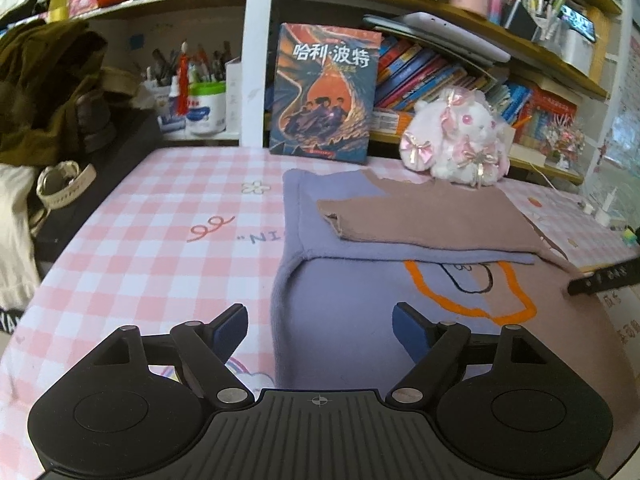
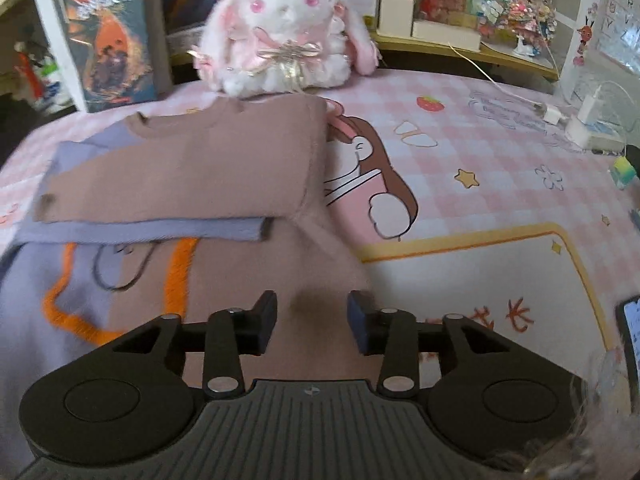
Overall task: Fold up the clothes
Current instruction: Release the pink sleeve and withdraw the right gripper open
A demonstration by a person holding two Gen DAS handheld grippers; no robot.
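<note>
A purple and brown sweater with an orange outline lies flat on the pink checked tablecloth. Its brown sleeve is folded across the chest, over a purple sleeve. My left gripper hovers open over the sweater's lower left edge, with nothing between its blue pads. My right gripper hangs over the brown lower right part, jaws partly apart, and no fabric is pinched between them. A black bar at the right edge of the left wrist view rests near the sweater's brown side.
A white and pink plush rabbit and an upright book stand behind the sweater. Crowded bookshelves rise beyond. A charger with cable and a phone lie to the right. A watch and piled clothes sit left.
</note>
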